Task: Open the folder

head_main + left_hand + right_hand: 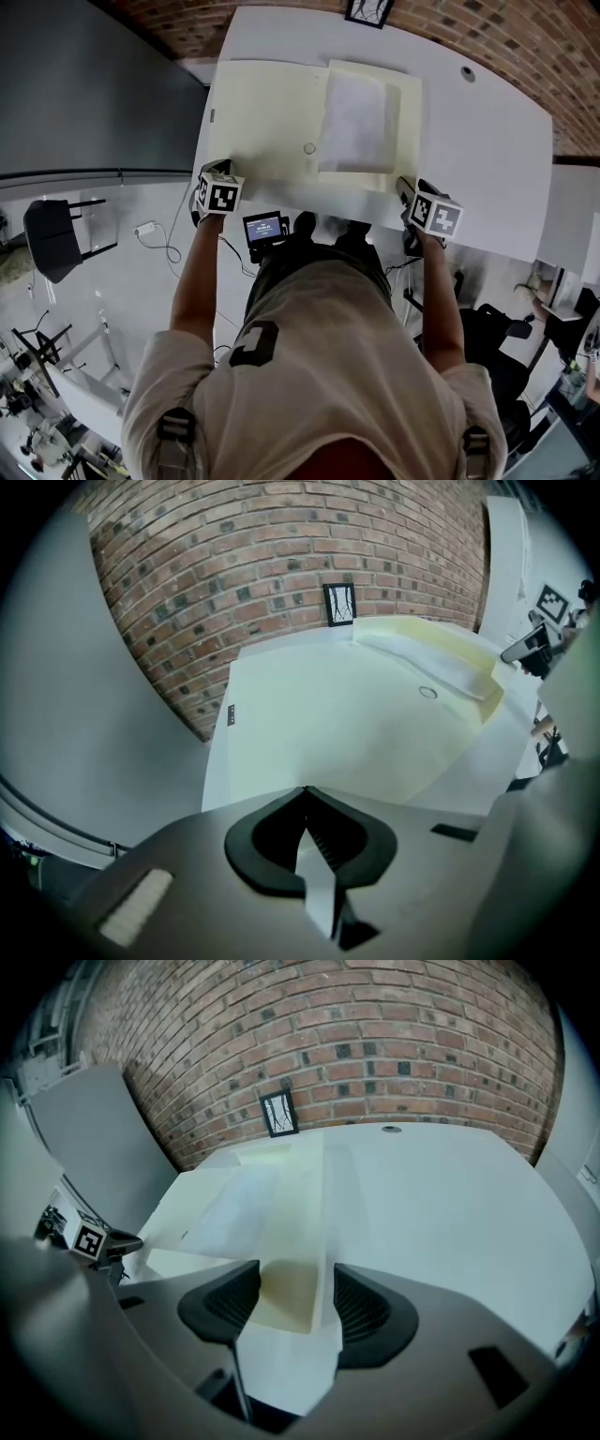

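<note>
Head view: the open folder [272, 122] lies flat on the white tabletop [487, 150], at 12 o'clock from the person, with a pale sheet [356, 122] in its right half. The left gripper [214, 176] stands at the folder's 7 o'clock corner and the right gripper [409, 192] at its 5 o'clock corner.

Left gripper view: the jaws are closed tip to tip at the folder's near edge. Whether they nip the cover cannot be told.

Right gripper view: the jaws stand apart, with the folder's near corner showing between them, unpressed. A framed picture [278, 1113] leans on the brick wall [394, 1044] at 12 o'clock.
</note>
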`<state>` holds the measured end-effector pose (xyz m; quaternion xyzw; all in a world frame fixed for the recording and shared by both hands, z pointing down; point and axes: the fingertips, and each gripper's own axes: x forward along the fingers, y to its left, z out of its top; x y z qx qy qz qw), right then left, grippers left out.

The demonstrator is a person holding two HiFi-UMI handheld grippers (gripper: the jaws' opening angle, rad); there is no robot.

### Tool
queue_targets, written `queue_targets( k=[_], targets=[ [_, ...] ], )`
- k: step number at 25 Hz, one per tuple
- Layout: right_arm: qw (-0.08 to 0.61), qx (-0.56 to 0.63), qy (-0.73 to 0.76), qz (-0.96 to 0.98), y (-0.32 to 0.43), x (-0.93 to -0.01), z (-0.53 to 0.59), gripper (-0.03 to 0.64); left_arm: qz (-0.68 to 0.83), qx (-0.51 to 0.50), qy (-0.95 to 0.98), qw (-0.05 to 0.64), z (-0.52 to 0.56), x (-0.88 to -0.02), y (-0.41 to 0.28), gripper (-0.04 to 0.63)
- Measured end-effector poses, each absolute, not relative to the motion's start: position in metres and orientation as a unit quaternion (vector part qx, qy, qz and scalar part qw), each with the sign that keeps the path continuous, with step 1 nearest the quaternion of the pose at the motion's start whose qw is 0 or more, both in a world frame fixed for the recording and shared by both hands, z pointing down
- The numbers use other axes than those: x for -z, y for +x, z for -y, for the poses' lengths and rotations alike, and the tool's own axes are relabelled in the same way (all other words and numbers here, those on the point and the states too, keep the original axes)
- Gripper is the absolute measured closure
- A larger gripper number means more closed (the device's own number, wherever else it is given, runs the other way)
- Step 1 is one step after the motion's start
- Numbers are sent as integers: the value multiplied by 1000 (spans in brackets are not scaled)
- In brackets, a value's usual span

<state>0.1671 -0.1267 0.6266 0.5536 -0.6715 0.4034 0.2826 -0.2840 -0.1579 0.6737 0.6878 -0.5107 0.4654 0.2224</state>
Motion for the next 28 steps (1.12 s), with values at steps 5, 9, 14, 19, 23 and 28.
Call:
queue_targets(
  k=[5, 9, 14, 19, 23, 28],
  targets=[
    [293, -398, 544, 678, 169, -626, 125, 380, 518, -469, 678, 227, 152, -674, -283, 591],
    [311, -375, 545, 683, 170, -622, 126, 380, 507, -474, 680, 234, 155, -674, -279, 591],
    [320, -360, 554, 679, 168, -621, 127, 380, 509, -465, 685, 236, 155, -674, -282, 591],
    [331, -340, 568, 672, 167, -619, 126, 381, 510, -445, 694, 245, 155, -673, -283, 591],
    [342, -327, 578, 665, 164, -619, 126, 384, 503, -438, 703, 248, 155, -674, -284, 591],
    [356, -307, 590, 657, 161, -619, 126, 413, 485, -428, 716, 261, 154, -674, -284, 591]
  ],
)
